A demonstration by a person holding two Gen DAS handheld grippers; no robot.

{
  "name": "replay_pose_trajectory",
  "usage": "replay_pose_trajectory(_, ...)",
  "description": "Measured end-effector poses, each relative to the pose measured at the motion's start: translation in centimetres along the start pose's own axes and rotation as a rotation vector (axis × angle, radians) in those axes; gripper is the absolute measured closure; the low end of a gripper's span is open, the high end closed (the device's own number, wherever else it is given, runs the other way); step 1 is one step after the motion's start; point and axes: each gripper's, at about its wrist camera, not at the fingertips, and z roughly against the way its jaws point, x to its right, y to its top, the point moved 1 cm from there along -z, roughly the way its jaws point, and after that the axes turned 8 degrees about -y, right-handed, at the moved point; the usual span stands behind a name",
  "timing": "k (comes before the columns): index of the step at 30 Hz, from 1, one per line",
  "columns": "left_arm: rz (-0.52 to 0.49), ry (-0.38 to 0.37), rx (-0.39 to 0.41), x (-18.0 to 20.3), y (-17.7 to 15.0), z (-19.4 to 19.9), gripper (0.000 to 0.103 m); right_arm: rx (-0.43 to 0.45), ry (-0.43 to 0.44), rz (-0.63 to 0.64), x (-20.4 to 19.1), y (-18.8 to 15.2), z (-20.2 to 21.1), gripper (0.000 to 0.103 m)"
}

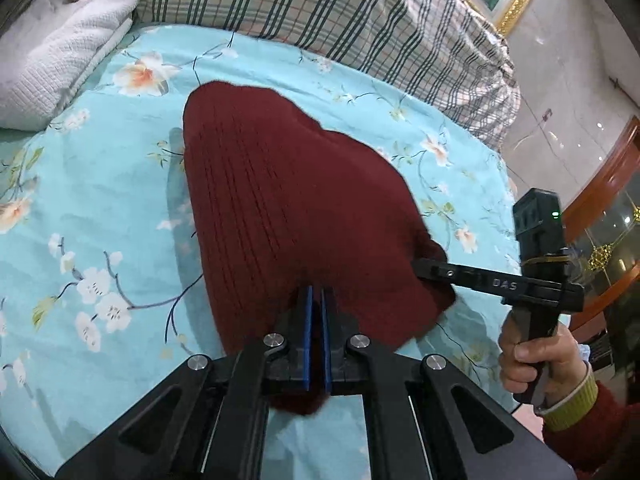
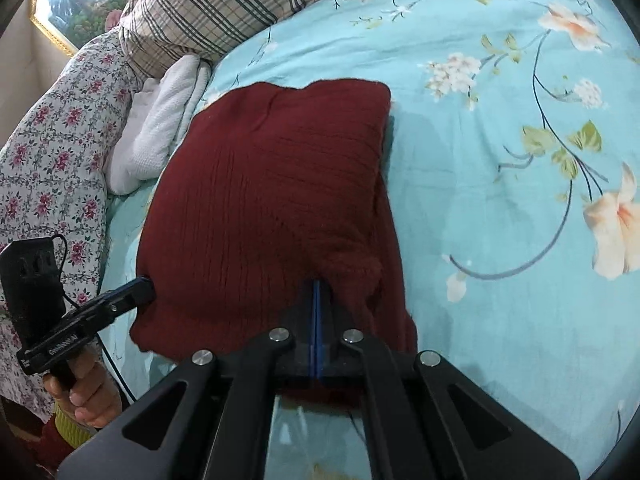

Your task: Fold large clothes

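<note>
Sweater (image 1: 288, 208), frame center, is clamped by our left gripper (image 1: 317, 300) and right gripper (image 2: 316, 288); thin pinches probably slip, spoiling the fold.

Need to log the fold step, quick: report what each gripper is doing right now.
Left gripper: shut on the near edge of the dark red sweater.
Right gripper: shut on the same sweater edge, further along.

Sweater (image 1: 280, 200): dark red ribbed knit, matt, fuzzy. Bedsheet (image 1: 100, 200): smooth printed floral cloth. Towel (image 1: 52, 60): white waffle-textured cloth. Left gripper (image 1: 316, 292): matt black plastic, blue pads, shiny metal pivot bolts (image 1: 274, 339). Floor (image 1: 568, 92): glossy
</note>
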Motion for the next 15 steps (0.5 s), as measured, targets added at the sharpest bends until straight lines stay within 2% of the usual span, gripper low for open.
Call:
replay_pose_trajectory(3, -0.04, -0.068, -0.001, 1.7, -1.0, 1.6, 0.099, -0.012, -0.006, 0.003, 0.0, -0.8, 0.5, 0.103)
replay_pose_trajectory(5, -0.086, -0.082, -0.023, 2.9, -1.8, 1.7, 0.096, -0.001, -0.002, -0.005, -0.2, -1.3, 1.0, 0.101)
replay_pose_trajectory(7, -0.125, 0.005, -0.063, 3.1, -2.4, 0.6, 0.094, 0.016, 0.01, 0.009, -0.8, -1.3, 1.5, 0.101)
replay_pose_trajectory(8, -0.111, 0.054, -0.102, 2.5, -2.6, -0.7, 0.095, 0.015, 0.004, 0.02, -1.1, -1.3, 1.5, 0.101)
replay_pose_trajectory(9, -0.082, 0.056, -0.118, 1.8, -2.7, -1.3, 0.096, 0.011, -0.009, 0.026, -1.1, -1.2, 1.3, 0.101)
replay_pose_trajectory(11, -0.012, 0.03, -0.133, 0.3, -2.8, -2.0, 0.102, -0.008, -0.021, 0.006, -0.5, -1.3, 0.8, 0.101)
replay_pose_trajectory(15, 0.008, 0.011, -0.144, -0.6, -2.8, -2.3, 0.102, -0.018, -0.002, -0.042, 0.7, -1.8, 0.6, 0.101)
